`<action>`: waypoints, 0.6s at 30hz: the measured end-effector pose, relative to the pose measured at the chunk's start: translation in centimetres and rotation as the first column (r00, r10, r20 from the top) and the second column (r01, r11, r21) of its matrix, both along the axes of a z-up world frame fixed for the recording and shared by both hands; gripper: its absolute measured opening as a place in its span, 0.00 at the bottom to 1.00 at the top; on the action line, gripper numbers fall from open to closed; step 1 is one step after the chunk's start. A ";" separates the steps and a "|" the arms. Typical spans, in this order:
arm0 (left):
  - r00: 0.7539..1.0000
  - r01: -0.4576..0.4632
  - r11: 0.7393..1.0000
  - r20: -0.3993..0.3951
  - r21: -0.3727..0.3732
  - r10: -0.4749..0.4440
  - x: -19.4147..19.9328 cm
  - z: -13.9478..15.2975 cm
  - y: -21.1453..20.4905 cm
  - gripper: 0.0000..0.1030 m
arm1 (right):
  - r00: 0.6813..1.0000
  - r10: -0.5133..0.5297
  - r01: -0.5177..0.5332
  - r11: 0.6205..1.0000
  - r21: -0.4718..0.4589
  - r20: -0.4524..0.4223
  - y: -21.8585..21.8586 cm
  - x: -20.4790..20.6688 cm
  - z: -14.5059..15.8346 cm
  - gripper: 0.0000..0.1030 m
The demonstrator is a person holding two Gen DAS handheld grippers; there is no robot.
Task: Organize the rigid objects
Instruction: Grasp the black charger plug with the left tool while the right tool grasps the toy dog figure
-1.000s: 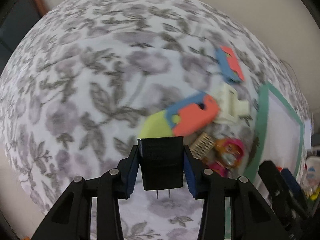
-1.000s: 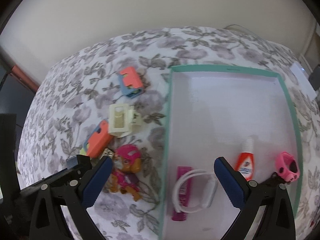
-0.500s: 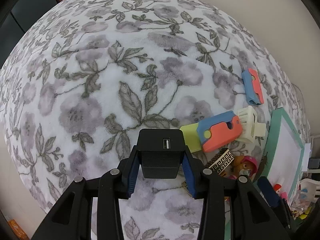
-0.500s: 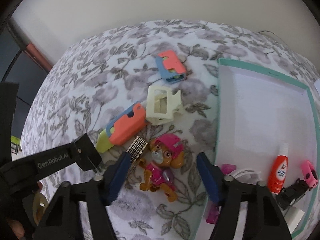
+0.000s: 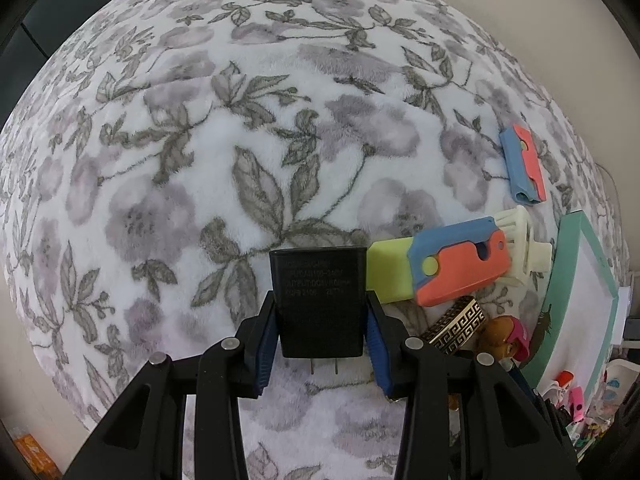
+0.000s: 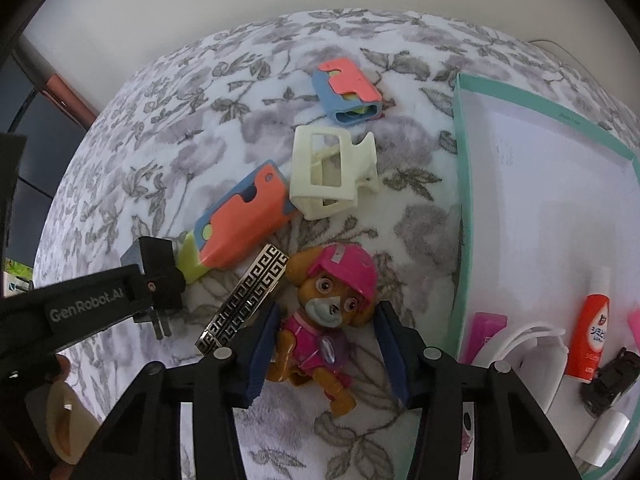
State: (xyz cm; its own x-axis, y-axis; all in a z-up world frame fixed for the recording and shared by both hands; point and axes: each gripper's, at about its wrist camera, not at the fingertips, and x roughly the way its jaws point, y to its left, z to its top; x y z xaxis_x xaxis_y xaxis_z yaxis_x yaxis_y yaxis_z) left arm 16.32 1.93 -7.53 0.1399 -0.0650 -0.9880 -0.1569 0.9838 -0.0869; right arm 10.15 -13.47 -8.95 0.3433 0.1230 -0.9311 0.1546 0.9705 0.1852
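While closing around the toy: right gripper (image 6: 326, 350), jaws narrowing on the pup figure (image 6: 325, 320), which lies on the blanket between the pads; firm contact not yet plain.
Left gripper (image 5: 320, 342): clamped on the black charger (image 5: 318, 300), prongs toward the camera, held just above the floral blanket (image 5: 200, 160).
Beside the pup: patterned bar (image 6: 244, 300), touching the long orange-and-blue case (image 6: 244, 220).
Farther out: cream clip (image 6: 330, 172), then the short orange-and-blue case (image 6: 348, 90), both loose on the blanket.
Teal tray (image 6: 460, 160): well to the right, already holding an orange tube (image 6: 590, 332), a white loop (image 6: 532, 344), a magenta piece (image 6: 486, 328) and a small black car (image 6: 610, 376).
Done, at a guess: four or so things sorted into the tray.
Left: charger, pup, bar, clip and two cases, so roughly half.
Changed from a second ago: right jaws then wide over the tray, now over the pup and much narrower; charger grip unchanged, left view shifted a little lower toward the cluster.
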 end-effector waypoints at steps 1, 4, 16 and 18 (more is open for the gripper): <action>1.000 -0.001 1.000 0.001 0.000 0.001 -0.1 0.0 0.0 0.41 | 1.000 0.002 -0.002 1.000 -0.006 0.001 0.1 0.0 0.0 0.51; 1.000 -0.001 1.000 0.001 -0.001 0.001 -0.1 0.0 0.1 0.41 | 1.000 0.004 -0.003 1.000 -0.011 0.011 0.2 0.0 -0.1 0.51; 0.999 -0.032 0.999 0.026 -0.029 0.033 0.3 1.0 1.2 0.40 | 0.999 -0.020 0.020 1.000 0.014 0.026 -0.1 -0.3 0.3 0.50; 0.998 -0.036 0.999 0.045 -0.035 0.038 0.3 1.7 1.5 0.40 | 0.999 -0.026 0.025 0.999 0.020 0.040 -0.2 -0.4 0.8 0.50</action>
State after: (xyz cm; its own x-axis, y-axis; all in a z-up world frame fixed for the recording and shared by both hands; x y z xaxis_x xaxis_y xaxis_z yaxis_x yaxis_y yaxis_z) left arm 16.66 3.45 -5.78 0.1874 -0.0923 -0.9779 -0.1885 0.9737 -0.1280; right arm 9.80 -13.71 -8.16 0.3840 0.1314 -0.9140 0.1716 0.9624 0.2104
